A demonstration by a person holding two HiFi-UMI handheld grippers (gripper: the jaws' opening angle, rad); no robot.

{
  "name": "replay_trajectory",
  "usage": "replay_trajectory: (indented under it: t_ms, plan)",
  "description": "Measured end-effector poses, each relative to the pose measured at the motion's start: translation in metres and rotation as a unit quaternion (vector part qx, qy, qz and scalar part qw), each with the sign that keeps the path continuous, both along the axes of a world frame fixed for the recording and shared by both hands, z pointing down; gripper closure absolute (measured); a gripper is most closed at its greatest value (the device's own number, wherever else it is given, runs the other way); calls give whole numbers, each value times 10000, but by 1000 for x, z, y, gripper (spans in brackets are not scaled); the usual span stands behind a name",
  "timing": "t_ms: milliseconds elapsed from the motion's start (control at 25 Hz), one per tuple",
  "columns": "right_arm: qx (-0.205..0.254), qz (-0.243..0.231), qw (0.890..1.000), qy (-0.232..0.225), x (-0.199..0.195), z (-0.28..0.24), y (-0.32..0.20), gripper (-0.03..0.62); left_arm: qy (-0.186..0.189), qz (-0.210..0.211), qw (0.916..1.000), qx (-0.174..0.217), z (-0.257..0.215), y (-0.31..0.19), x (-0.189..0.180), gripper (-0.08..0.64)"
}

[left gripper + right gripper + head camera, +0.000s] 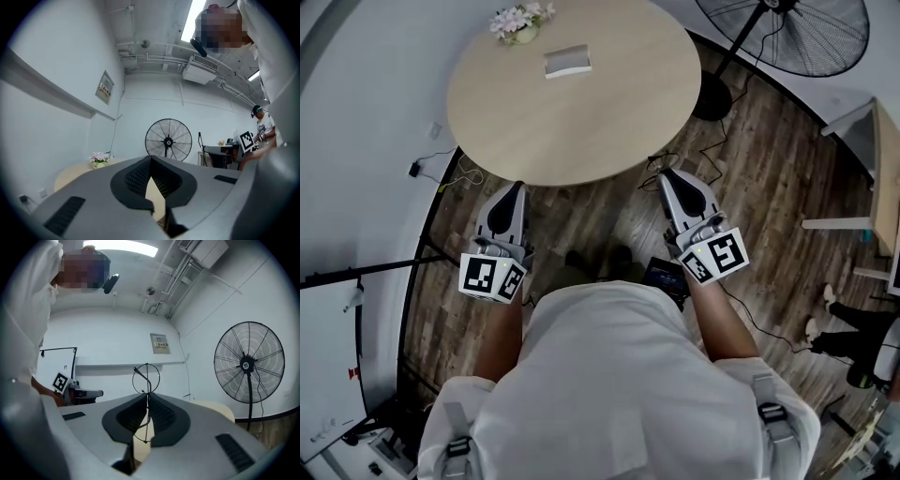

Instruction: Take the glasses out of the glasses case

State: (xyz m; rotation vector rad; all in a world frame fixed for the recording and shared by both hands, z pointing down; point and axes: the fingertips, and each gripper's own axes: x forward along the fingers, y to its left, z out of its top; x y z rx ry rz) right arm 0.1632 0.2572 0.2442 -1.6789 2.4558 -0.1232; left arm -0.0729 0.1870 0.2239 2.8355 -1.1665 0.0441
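A light grey glasses case (568,61) lies at the far side of the round wooden table (581,122); whether its lid is up I cannot tell. My right gripper (146,397) is shut on thin wire-framed glasses (146,378), whose round lens sticks up above the jaw tips. In the head view this right gripper (667,175) hovers at the table's near edge, well short of the case. My left gripper (516,187) hangs level with it to the left. Its jaws meet at the tips with nothing between them in the left gripper view (151,161).
A small pot of flowers (522,21) stands at the table's far left, also visible beside the wall (99,158). A standing fan (783,33) is behind the table on the right. Cables trail over the wooden floor (750,141). A desk (872,159) sits far right.
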Motion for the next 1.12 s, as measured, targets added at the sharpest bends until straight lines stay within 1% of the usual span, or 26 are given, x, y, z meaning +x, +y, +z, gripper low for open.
replay_trajectory:
  t_ms: [120, 280, 440, 640, 800, 960, 1120]
  plan:
    - [-159, 147, 9997, 76, -5, 9, 6, 561, 120, -119, 9999, -39, 6, -1, -15, 548]
    - [-303, 309, 9989, 199, -19, 12, 5, 561, 333, -9, 9994, -104, 16, -1, -32, 548]
    - [-366, 375, 9982, 296, -46, 11, 0, 561, 347, 77, 9989, -289, 23, -1, -51, 548]
    - [-411, 403, 9978, 324, -84, 11, -5, 561, 391, 205, 9986, -300, 31, -10, -83, 548]
    - [-458, 410, 9975, 340, -104, 13, -7, 561, 377, 261, 9982, -397, 38, -13, -102, 548]
    - [-412, 238, 9982, 375, -119, 10, -5, 561, 392, 244, 9979, -453, 42, -12, -112, 548]
    - [-306, 137, 9983, 484, -114, -1, -3, 561, 444, 279, 9979, -376, 30, -6, -104, 548]
